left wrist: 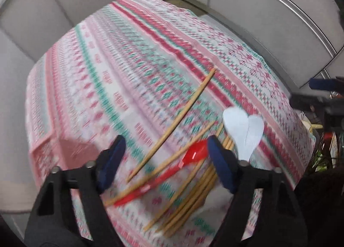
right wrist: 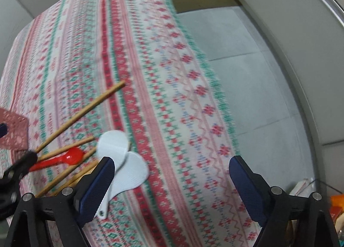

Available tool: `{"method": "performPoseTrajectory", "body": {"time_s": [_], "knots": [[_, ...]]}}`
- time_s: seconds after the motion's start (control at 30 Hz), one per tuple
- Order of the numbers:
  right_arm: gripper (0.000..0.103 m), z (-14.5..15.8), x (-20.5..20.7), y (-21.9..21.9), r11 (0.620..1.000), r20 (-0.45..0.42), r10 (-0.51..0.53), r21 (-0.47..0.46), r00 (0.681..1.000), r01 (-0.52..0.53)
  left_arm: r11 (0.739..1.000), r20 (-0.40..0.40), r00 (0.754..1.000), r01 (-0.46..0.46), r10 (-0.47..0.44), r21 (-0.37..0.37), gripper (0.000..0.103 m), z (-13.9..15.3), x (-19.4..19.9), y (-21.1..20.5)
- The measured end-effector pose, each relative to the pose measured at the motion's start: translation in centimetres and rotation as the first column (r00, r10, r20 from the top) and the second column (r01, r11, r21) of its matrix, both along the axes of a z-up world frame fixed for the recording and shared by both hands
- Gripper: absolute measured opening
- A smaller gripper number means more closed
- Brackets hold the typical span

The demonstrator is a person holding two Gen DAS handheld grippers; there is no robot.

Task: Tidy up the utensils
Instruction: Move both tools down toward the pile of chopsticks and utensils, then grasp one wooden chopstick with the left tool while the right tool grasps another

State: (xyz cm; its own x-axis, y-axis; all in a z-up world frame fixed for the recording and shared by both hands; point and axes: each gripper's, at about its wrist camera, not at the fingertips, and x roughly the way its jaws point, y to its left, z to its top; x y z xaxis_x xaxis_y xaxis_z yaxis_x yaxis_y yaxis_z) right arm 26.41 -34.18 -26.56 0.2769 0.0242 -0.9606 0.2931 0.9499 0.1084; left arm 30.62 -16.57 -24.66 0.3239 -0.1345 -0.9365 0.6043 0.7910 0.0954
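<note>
Down at six o'clock in my left wrist view, the utensils lie in a loose heap on the patterned tablecloth (left wrist: 133,57) covering the tabletop: a fan of bamboo chopsticks (left wrist: 189,201), one stray chopstick (left wrist: 178,124) angled toward one o'clock, a red plastic spoon (left wrist: 185,161) lying across them, and two white rice paddles (left wrist: 245,131) overlapping at about three o'clock. My left fingers (left wrist: 165,161) stand fairly wide and hold nothing, hovering over the red spoon and the chopsticks. My right fingers (right wrist: 172,184) stand wide and hold nothing; the white paddles (right wrist: 124,161) sit at their nine o'clock edge, partly behind the left-hand pad. Everything here looks light. I judge the chopsticks stiff, thin and prone to roll or scatter, so I would pinch one across its middle, where it lies clear of the others. The spoon looks glossy and probably slippery; its handle is the safer hold. The paddles look flat and hard to lift off cloth, so their narrow handles suit best.
</note>
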Motion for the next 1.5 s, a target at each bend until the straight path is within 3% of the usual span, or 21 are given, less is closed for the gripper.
{"method": "performPoseTrajectory", "body": {"time_s": [0.13,0.33,0.6,0.7,0.8,0.87,1.17,1.37,1.5], "knots": [[0.091,-0.2,-0.2,-1.5,0.999,-0.003,-0.027,0.018,1.000,0.027,0.998,-0.043,0.998,0.050,-0.050,0.021,0.049,-2.4,2.3,-3.7],[0.091,-0.1,-0.3,-2.4,0.999,-0.010,-0.031,-0.009,0.999,0.031,0.991,-0.081,0.990,0.123,-0.118,0.055,0.041,-4.6,4.1,-7.2],[0.091,-0.1,-0.4,-2.9,0.999,-0.008,-0.036,0.004,0.999,0.036,0.990,-0.120,0.986,0.125,-0.118,0.057,0.037,-5.8,6.0,-9.3],[0.091,-0.2,-0.4,-2.8,0.999,-0.007,-0.040,0.010,0.999,0.040,0.994,-0.144,0.985,0.105,-0.100,0.025,0.031,-6.1,7.1,-9.5],[0.091,-0.4,-0.1,-2.6,0.999,-0.012,-0.035,0.030,0.999,0.035,0.994,-0.133,0.986,0.108,-0.103,0.028,0.015,-6.2,7.3,-9.4],[0.091,-0.8,0.1,-2.3,0.998,-0.021,-0.027,0.053,0.999,0.028,0.993,-0.118,0.988,0.107,-0.101,0.043,0.014,-6.2,7.4,-9.1],[0.088,-2.7,1.4,-0.3,0.993,-0.067,0.005,0.115,0.998,0.003,0.998,-0.024,0.998,0.055,-0.055,0.006,0.009,-2.0,4.8,-4.1],[0.078,-3.3,2.2,1.8,0.984,-0.066,0.038,0.178,0.997,-0.026,0.999,0.041,0.999,0.025,-0.023,-0.044,0.008,1.5,2.5,-0.1],[0.064,-3.5,3.1,3.8,0.966,-0.050,0.059,0.254,0.997,-0.045,0.997,0.072,0.997,0.002,0.004,-0.078,0.008,3.5,0.8,2.6]]}}
